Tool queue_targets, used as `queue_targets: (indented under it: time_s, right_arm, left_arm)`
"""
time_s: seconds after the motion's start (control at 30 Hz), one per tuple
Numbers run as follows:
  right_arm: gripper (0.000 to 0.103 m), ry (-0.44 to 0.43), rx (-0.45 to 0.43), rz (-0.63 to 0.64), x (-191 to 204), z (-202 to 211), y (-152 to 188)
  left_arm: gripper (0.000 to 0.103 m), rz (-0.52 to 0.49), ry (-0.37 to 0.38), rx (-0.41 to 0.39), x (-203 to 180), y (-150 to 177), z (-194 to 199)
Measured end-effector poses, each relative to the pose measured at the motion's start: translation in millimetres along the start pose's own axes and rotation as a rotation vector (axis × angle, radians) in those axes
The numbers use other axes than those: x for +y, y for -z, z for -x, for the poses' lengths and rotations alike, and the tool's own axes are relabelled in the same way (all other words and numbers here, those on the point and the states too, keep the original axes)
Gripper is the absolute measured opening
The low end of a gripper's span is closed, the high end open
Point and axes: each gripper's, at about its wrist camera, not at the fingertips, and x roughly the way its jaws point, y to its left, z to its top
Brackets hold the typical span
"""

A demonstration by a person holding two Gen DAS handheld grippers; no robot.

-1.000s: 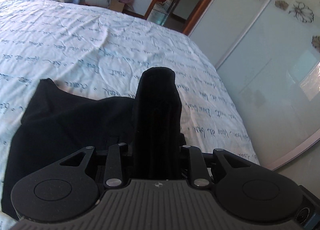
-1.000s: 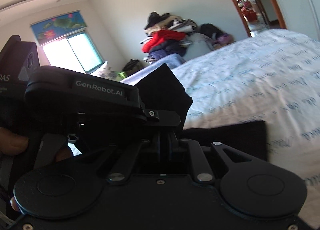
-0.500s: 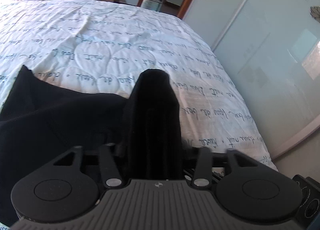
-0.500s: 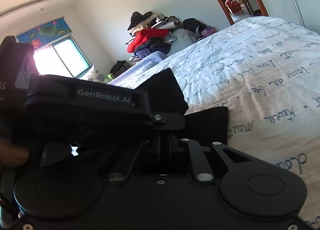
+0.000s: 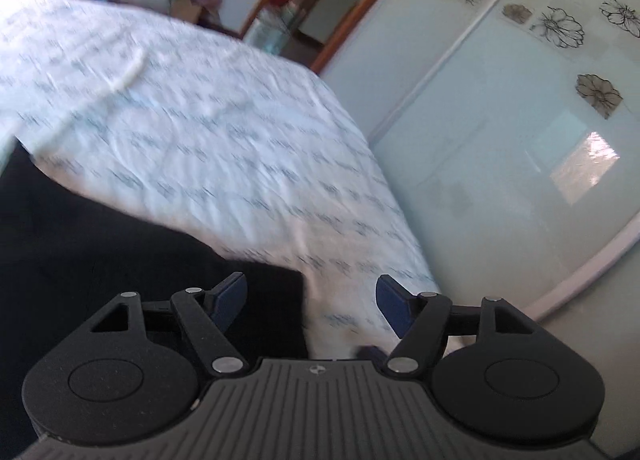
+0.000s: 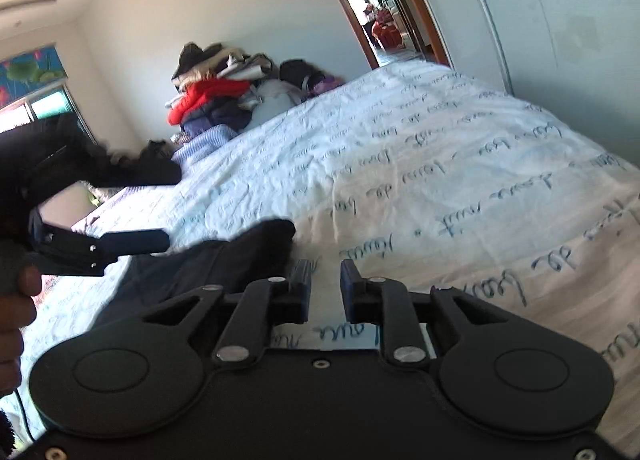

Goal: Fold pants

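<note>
The black pants lie on the white bed, filling the lower left of the left wrist view. In the right wrist view the pants lie just left of my fingers. My left gripper is open and empty, its left finger over the pants' edge. It also shows at the left of the right wrist view, held in a hand. My right gripper is open with a narrow gap and holds nothing, just right of the pants' corner.
The bed has a white quilt with blue script. A pile of clothes sits past its far end. A wardrobe with flowered glass doors runs along the bed's right side. A doorway lies beyond.
Both grippers have opened and let go of the black pants fabric they held. The pants now lie on the bed, and both grippers have pulled back from them.
</note>
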Motion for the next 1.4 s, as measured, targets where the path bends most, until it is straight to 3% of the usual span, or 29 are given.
queue_targets:
  time_s: [0.07,0.13,0.2,0.27,0.3,0.33,0.4,0.43,0.53,0.6,0.67,0.77,0.87,0.9,0.93,1.03,1.13,1.23,1.3,1.4]
  right_arm:
    - [0.022,-0.106,-0.004,-0.053,1,-1,-6]
    - [0.034,-0.176,0.003,-0.058,10,-5,-8]
    - [0.034,-0.213,0.019,-0.008,25,-6,-6]
    - [0.034,-0.264,0.051,0.019,34,-6,0]
    - [0.04,-0.269,0.076,0.04,37,-6,4]
    - [0.041,-0.232,0.112,0.083,41,-8,11]
    - [0.043,-0.053,0.144,0.192,47,-9,24]
    - [0.043,-0.02,0.128,0.184,45,-3,25]
    - [0.043,-0.14,0.06,0.089,43,26,19]
    - [0.043,-0.189,0.061,0.1,53,33,18]
    - [0.042,-0.18,0.091,0.137,61,24,22]
    - [0.042,-0.096,0.149,0.132,60,7,33]
    - [0.042,-0.103,0.149,0.103,57,6,37]
    - [0.034,-0.102,0.141,0.099,57,6,38]
    - [0.017,-0.096,0.135,0.111,59,6,37]
    - [0.006,-0.075,0.121,0.124,58,9,37]
    - [0.005,-0.037,0.1,0.132,56,17,38]
    - [0.006,-0.028,0.165,0.107,44,7,46]
    - [0.01,-0.029,0.163,0.084,43,11,41]
    - [0.017,-0.004,0.064,0.121,49,25,12]
  left_arm:
    - [0.076,-0.047,-0.1,-0.041,10,-2,13]
    - [0.076,-0.107,-0.193,-0.067,21,2,24]
    - [0.076,-0.144,-0.273,-0.084,35,7,35]
    - [0.078,-0.157,-0.311,-0.084,51,12,43]
    - [0.079,-0.157,-0.324,-0.073,59,14,46]
    - [0.08,-0.154,-0.339,-0.056,68,16,48]
    - [0.08,-0.134,-0.363,-0.031,83,20,49]
    - [0.08,-0.112,-0.366,-0.024,90,21,49]
    - [0.08,-0.064,-0.342,-0.018,102,23,51]
    - [0.08,-0.057,-0.343,-0.022,103,25,51]
    - [0.08,-0.057,-0.344,-0.02,103,28,51]
    - [0.08,-0.079,-0.325,-0.022,98,31,54]
    - [0.08,-0.121,-0.33,-0.032,91,34,54]
    - [0.08,-0.126,-0.329,-0.031,90,35,52]
    - [0.08,-0.126,-0.323,-0.023,89,35,51]
    - [0.08,-0.128,-0.293,-0.009,87,38,50]
    - [0.082,-0.153,-0.299,-0.017,86,40,51]
    - [0.083,-0.155,-0.328,-0.001,92,40,46]
    - [0.083,-0.144,-0.314,0.007,95,39,46]
    - [0.083,-0.148,-0.303,-0.004,95,36,48]
